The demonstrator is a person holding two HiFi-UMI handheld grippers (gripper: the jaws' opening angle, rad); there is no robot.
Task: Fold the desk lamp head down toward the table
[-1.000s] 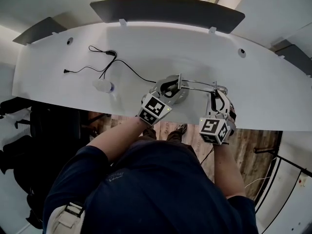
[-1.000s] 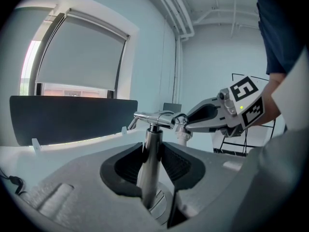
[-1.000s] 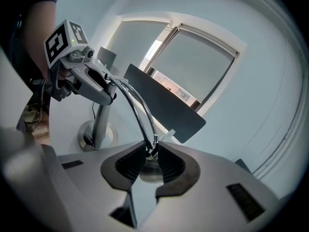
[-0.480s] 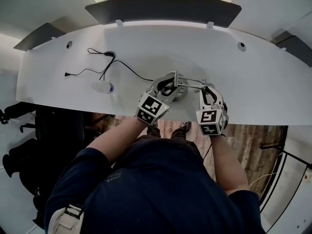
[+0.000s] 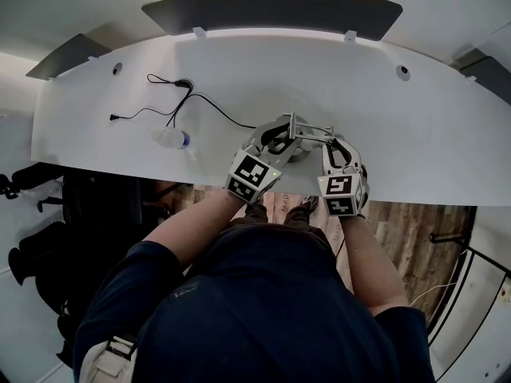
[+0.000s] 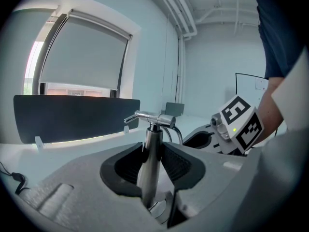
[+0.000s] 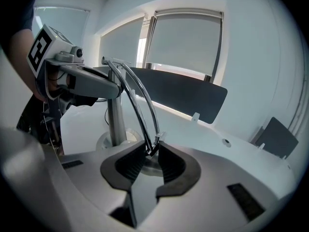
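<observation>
The chrome desk lamp stands on its round base (image 5: 292, 152) near the front edge of the white desk (image 5: 239, 70). My left gripper (image 5: 269, 141) is shut on the lamp's upright pole (image 6: 147, 178), which runs straight up between its dark pads (image 6: 179, 164). The lamp head (image 7: 141, 99) is a thin loop of curved chrome rods that arcs down from the top joint (image 6: 155, 118). Its lower tip sits pinched between the pads of my right gripper (image 7: 152, 157), close above the desk. In the head view my right gripper (image 5: 335, 148) is just right of the base.
A black cable (image 5: 172, 102) and a small white object with a blue end (image 5: 169, 139) lie on the desk to the left. A dark screen panel (image 5: 271, 10) runs along the back edge. The front edge is right under both hands, with wooden floor (image 5: 407, 230) below.
My right gripper has come down and left toward the lamp base, bringing the lamp head with it. The left gripper has stayed on the pole.
</observation>
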